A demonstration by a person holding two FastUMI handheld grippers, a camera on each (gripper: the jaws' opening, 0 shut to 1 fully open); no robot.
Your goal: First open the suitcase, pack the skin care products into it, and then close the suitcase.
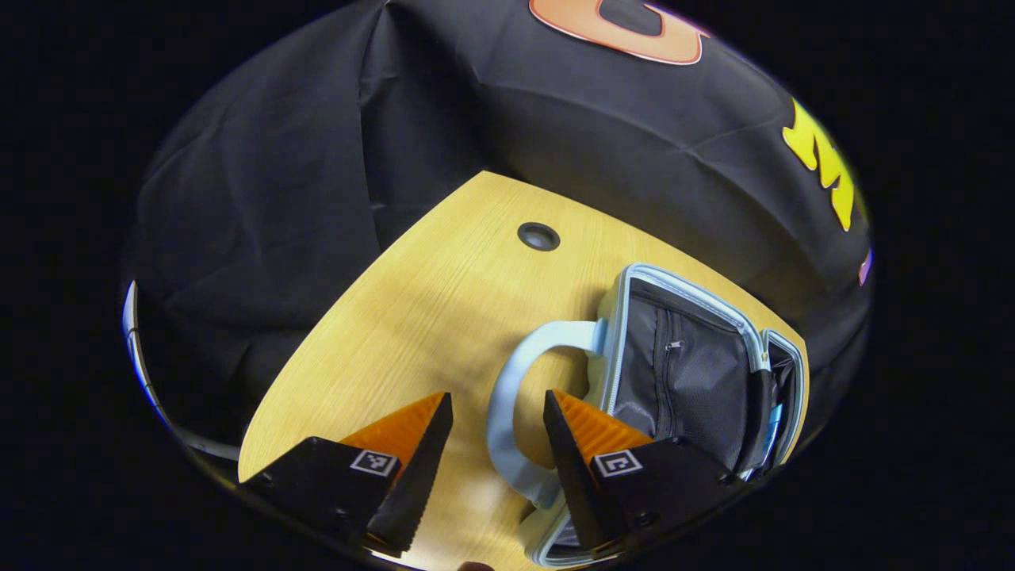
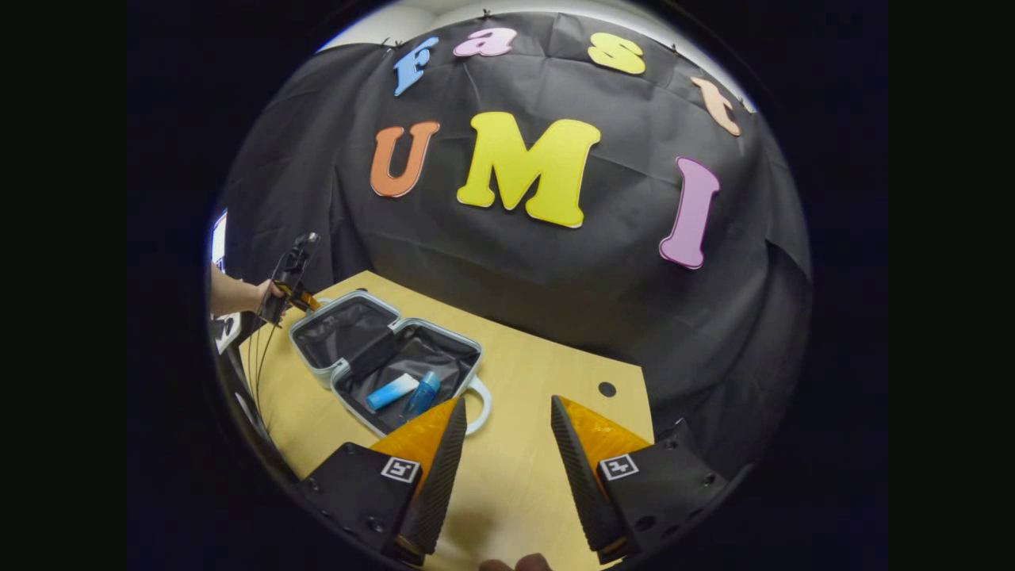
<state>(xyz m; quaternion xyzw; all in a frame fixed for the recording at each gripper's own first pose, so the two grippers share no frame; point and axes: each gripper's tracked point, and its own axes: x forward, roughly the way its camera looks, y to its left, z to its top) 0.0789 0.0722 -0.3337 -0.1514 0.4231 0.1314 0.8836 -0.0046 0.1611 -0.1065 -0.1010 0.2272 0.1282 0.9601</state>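
On the wooden table (image 2: 507, 476), near its left end in the right gripper view: the suitcase (image 2: 349, 333), lying open, both halves flat. In the nearer half, two skin care items, a tube (image 2: 392, 391) and a bottle (image 2: 421, 393), side by side.

Left gripper (image 1: 498, 412): fingers spread, nothing between them, poised over the handle (image 1: 507, 396) beside the lined lid half. Right gripper (image 2: 502, 420): fingers spread, empty, well apart from the case.

Step in hand, as we judge it: closing. We would catch the lid by its outer rim, swing it over evenly, and steady the base with the free gripper so nothing slides. We would also check that both items lie below the rim.
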